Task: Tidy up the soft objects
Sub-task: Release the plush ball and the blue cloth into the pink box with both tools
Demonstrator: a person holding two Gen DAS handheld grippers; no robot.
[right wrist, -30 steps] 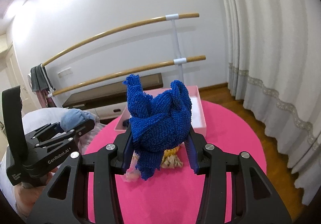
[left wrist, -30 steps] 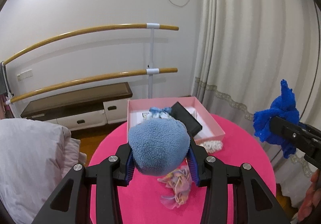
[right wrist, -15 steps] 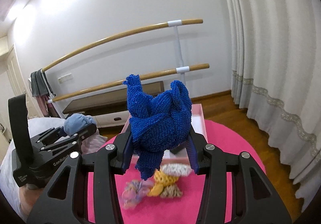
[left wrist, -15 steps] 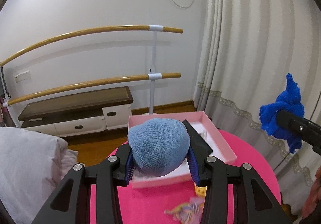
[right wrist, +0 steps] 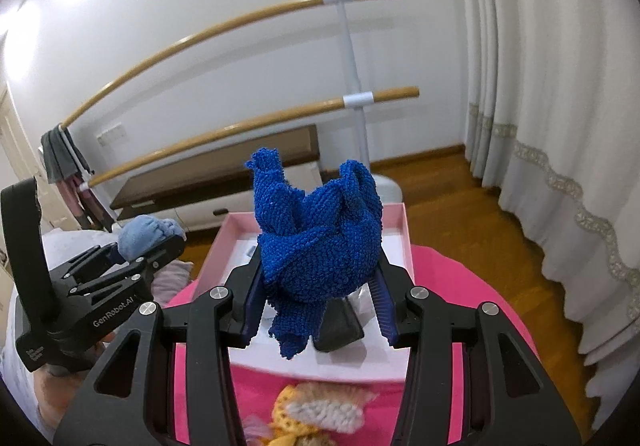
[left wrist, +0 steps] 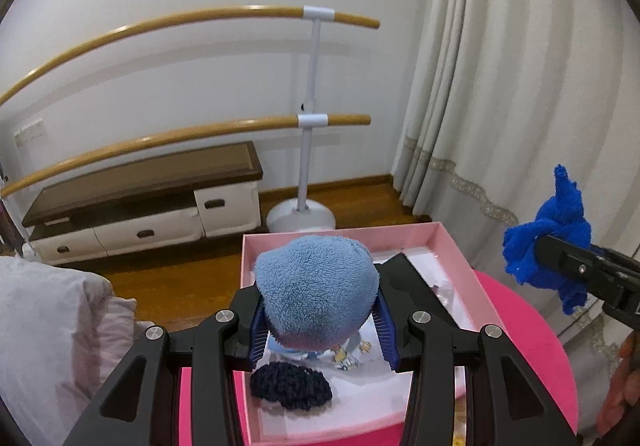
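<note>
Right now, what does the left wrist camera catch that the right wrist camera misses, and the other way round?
Only the left wrist view shows a dark knitted piece lying in the pink box, beside a cartoon-print cloth. Only the right wrist view shows the yellow and white crocheted scrunchies on the pink table, in front of the box. Both show the left gripper clamping a light blue fleece bundle and the right gripper clamping a royal blue knit.
</note>
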